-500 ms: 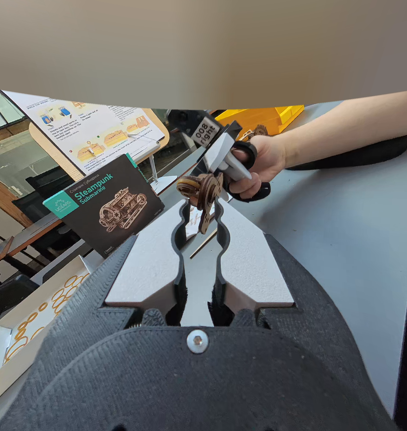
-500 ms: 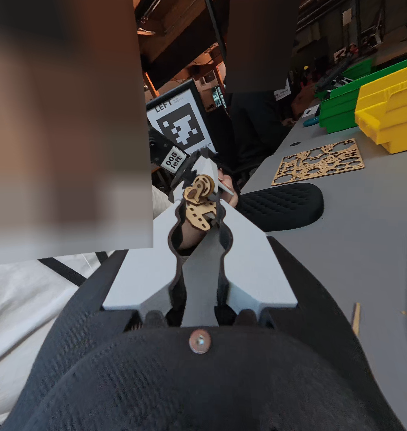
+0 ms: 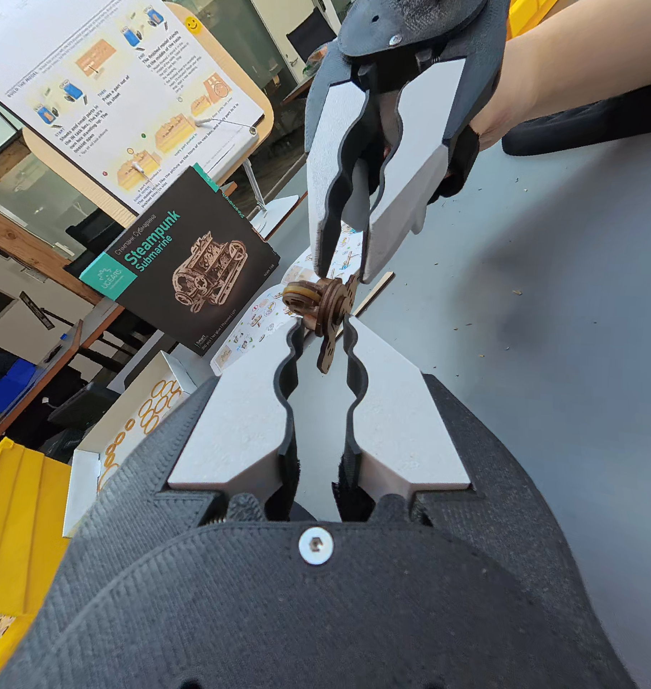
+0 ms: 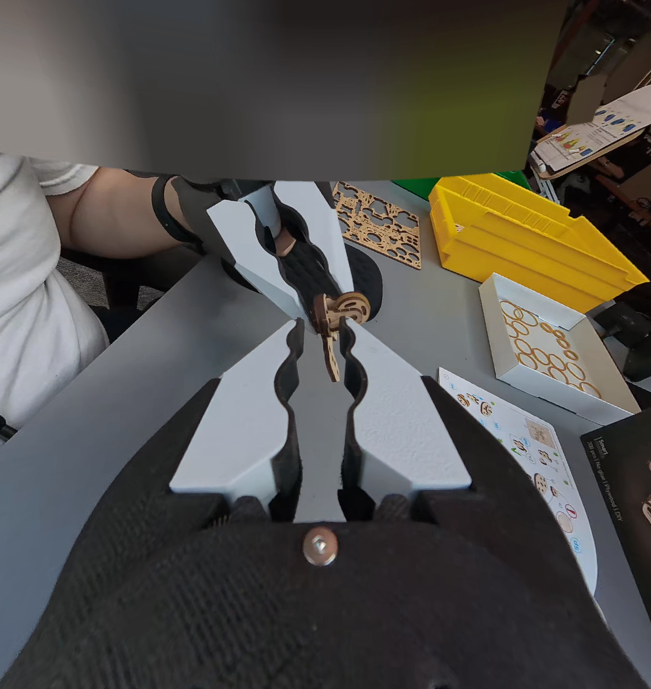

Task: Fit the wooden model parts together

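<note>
In the left wrist view, the left gripper (image 3: 322, 320) has its fingertips closed to a narrow gap around a small wooden model piece (image 3: 322, 309), a stack of round discs with a flat toothed plate hanging down between the fingers. The piece is held above the grey table (image 3: 540, 298). The right gripper (image 3: 340, 277) comes down from above, and its tips meet the top of the same piece, one on each side. Behind it a dark kit box (image 3: 175, 268) leans upright, with an instruction sheet (image 3: 253, 328) flat beside it, a white tray of wooden rings (image 3: 130, 428) to the left, and a poster board (image 3: 130, 85) farther back.

In the right wrist view, the right gripper (image 4: 320, 324) is narrowed on the wooden piece (image 4: 335, 317), whose plate hangs between its fingers. The left gripper (image 4: 331, 302) reaches in from the far side and grips the disc end. A punched-out wooden sheet (image 4: 380, 223), a yellow bin (image 4: 521, 242) and the ring tray (image 4: 540, 343) lie on the table beyond.
</note>
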A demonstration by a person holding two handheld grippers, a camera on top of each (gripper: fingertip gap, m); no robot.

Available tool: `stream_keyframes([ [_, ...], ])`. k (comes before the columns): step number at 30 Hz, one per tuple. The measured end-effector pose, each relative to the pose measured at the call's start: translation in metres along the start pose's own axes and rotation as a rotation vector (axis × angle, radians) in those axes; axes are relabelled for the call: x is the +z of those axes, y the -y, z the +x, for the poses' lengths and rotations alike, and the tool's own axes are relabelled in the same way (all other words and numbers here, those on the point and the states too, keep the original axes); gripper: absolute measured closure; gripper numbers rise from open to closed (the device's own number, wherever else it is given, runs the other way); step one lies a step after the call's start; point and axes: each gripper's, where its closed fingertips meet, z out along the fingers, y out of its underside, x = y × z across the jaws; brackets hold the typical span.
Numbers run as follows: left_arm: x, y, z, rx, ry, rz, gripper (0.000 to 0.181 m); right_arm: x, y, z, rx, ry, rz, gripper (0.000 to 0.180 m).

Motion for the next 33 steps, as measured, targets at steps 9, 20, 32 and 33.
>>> stream_keyframes([
  [9,0.001,0.005,0.002,-0.043,-0.011,0.027,0.162,0.001,-0.014,0.004,-0.005,-0.014,-0.061,0.165],
  [20,-0.008,0.021,0.004,0.042,0.022,0.081,0.161,-0.004,0.000,-0.006,-0.142,-0.008,-0.003,0.178],
  [32,-0.021,0.030,0.008,-0.003,-0.064,0.145,0.156,-0.012,0.011,-0.009,-0.306,-0.052,0.077,0.178],
  [33,-0.022,0.031,0.008,-0.014,-0.074,0.152,0.156,-0.012,0.012,-0.009,-0.314,-0.056,0.082,0.178],
])
